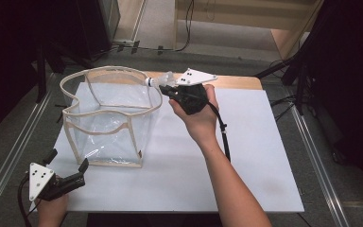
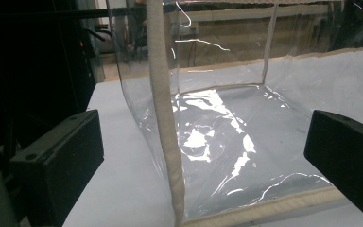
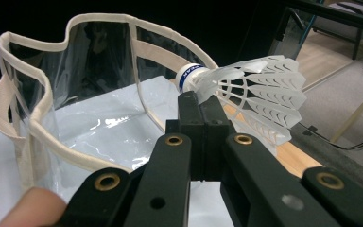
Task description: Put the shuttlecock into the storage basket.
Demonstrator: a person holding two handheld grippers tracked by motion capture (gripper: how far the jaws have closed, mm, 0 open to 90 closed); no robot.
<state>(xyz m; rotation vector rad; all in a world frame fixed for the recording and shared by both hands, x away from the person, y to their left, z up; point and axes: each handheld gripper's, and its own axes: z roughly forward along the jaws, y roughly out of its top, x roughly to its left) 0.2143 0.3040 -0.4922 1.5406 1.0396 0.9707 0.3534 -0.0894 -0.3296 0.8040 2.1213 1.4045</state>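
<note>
A: Where is the shuttlecock (image 3: pixel 246 90) now?

B: It is clamped between the jaws of the right gripper (image 1: pixel 166 90), just beside the far right rim of the clear bag (image 1: pixel 105 116), with the cork end toward the bag.

A: How will it handle?

B: I think very light, and the plastic skirt is thin and bends easily. It is better to take it low on the skirt, near the cork, and not squeeze hard.

A: And the left gripper (image 1: pixel 67 169)?

B: Its jaws stand wide apart and hold nothing, near the bag's front left corner.
</note>
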